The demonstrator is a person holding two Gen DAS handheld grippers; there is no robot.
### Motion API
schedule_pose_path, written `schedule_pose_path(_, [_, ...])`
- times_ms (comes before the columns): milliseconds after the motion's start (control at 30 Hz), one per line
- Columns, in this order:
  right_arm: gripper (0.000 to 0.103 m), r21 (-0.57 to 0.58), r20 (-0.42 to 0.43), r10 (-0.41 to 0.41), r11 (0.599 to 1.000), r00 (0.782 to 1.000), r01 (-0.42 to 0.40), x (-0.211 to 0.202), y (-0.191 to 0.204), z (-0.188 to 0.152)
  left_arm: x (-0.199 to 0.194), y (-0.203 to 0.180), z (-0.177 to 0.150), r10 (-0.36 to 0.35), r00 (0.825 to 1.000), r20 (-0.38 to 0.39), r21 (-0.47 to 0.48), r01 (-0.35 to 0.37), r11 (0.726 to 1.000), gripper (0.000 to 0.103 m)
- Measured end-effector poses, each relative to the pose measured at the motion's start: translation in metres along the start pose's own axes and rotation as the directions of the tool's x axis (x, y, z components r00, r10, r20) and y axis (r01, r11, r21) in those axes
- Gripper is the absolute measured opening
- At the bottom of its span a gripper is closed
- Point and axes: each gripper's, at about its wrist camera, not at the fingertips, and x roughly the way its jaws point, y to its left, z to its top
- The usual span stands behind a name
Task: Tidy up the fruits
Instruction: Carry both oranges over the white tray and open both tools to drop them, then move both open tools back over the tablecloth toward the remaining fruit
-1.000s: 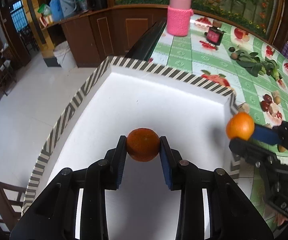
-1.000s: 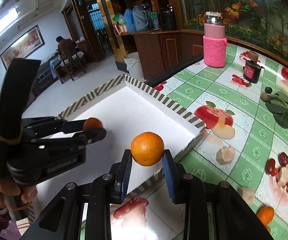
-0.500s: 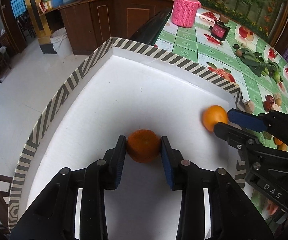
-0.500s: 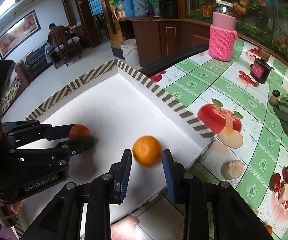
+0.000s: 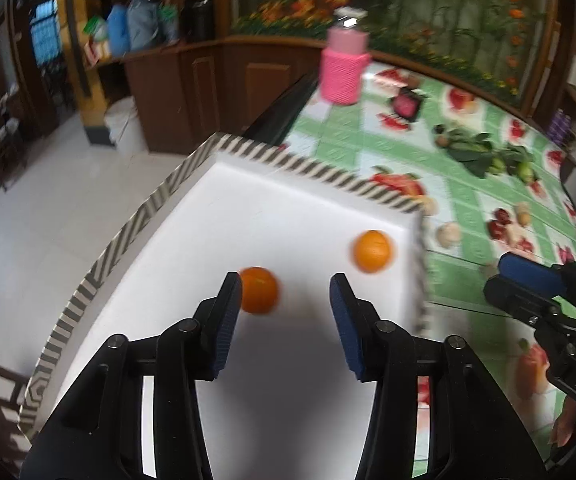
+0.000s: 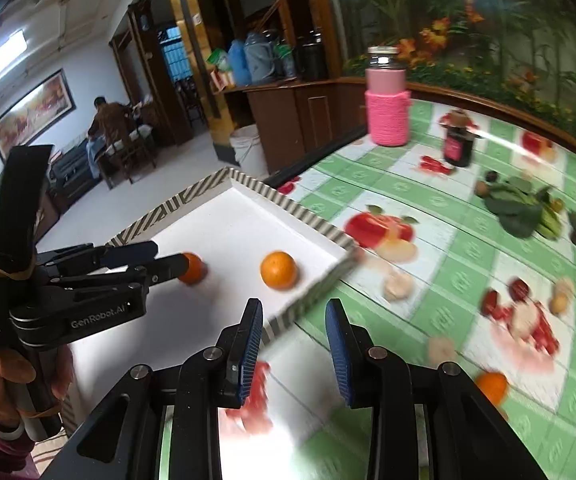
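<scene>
Left tongs [image 5: 285, 294] just opening, right tongs [image 6: 294, 322] open; oranges [image 5: 372, 251] lie near tray's striped rim [image 5: 127, 236].

Both tools are matte black plastic. The left gripper [image 5: 285, 304] has two black fingers faced with ribbed blue pads [image 5: 223, 328] and round silver screws on its linkage bars. The right gripper [image 6: 294, 340] is built the same. From the right wrist view, the left gripper's body carries white "GenRobot.AI" lettering, with tan rubber bands around its handle. The hand [image 6: 11, 376] beneath that lettering wears a magenta sleeve.
</scene>
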Motion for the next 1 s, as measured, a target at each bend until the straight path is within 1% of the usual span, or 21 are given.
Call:
schedule_pose_path(33, [0.031,0.009,0.004,-0.010,1.000,1.000,0.010,-0.007,-0.003,-0.005,-0.005,-0.007,-0.001,-0.005,1.000,0.016,0.013,0.005,1.000,0.057])
schedule_pose_path(67, [0.031,0.015,0.008,-0.020,1.000,1.000,0.020,-0.013,-0.006,-0.010,-0.009,-0.014,-0.002,-0.016,0.999,0.031,0.023,0.015,1.000,0.060])
schedule_pose_path(133, [0.031,0.037,0.017,-0.049,0.998,0.999,0.048,-0.026,-0.015,-0.021,-0.017,-0.028,-0.005,-0.049,0.998,0.050,0.041,0.047,0.998,0.060])
schedule_pose_path(267, [0.031,0.077,0.031,-0.093,0.993,0.995,0.091,-0.053,-0.034,-0.044,-0.025,-0.053,-0.012,-0.129,0.990,0.053,0.059,0.125,0.990,0.060])
schedule_pose_path(367, [0.031,0.119,0.042,-0.154,0.982,0.987,0.148,-0.076,-0.055,-0.062,-0.024,-0.078,-0.020,-0.178,0.984,0.032,0.095,0.174,0.980,0.060])
schedule_pose_path(433, [0.032,0.163,0.043,-0.182,0.971,0.982,0.173,-0.091,-0.072,-0.076,-0.021,-0.092,-0.024,-0.197,0.980,0.015,0.112,0.194,0.975,0.060])
schedule_pose_path(500, [0.032,0.204,0.038,-0.205,0.960,0.978,0.194,-0.102,-0.087,-0.088,-0.016,-0.107,-0.028,-0.234,0.972,-0.013,0.125,0.233,0.964,0.060])
schedule_pose_path(700, [0.033,0.273,0.006,-0.270,0.927,0.963,0.258,-0.124,-0.120,-0.123,-0.009,-0.148,-0.039,-0.296,0.953,-0.058,0.176,0.302,0.937,0.060])
schedule_pose_path(767, [0.033,0.290,0.001,-0.290,0.916,0.957,0.277,-0.131,-0.130,-0.133,-0.005,-0.159,-0.042,-0.296,0.953,-0.071,0.199,0.304,0.932,0.060])
schedule_pose_path(800, [0.033,0.298,-0.003,-0.309,0.908,0.951,0.295,-0.134,-0.135,-0.137,-0.002,-0.168,-0.042,-0.294,0.952,-0.084,0.214,0.305,0.928,0.060])
schedule_pose_path(900, [0.034,0.317,-0.031,-0.401,0.865,0.915,0.390,-0.143,-0.154,-0.149,0.004,-0.185,-0.043,-0.303,0.947,-0.106,0.235,0.320,0.918,0.060])
schedule_pose_path(967, [0.036,0.353,-0.037,-0.430,0.839,0.902,0.414,-0.152,-0.171,-0.156,0.008,-0.194,-0.043,-0.300,0.946,-0.120,0.246,0.321,0.915,0.060])
schedule_pose_path(1000, [0.039,0.385,-0.043,-0.447,0.818,0.894,0.427,-0.158,-0.182,-0.161,0.011,-0.199,-0.043,-0.300,0.945,-0.128,0.249,0.323,0.913,0.060])
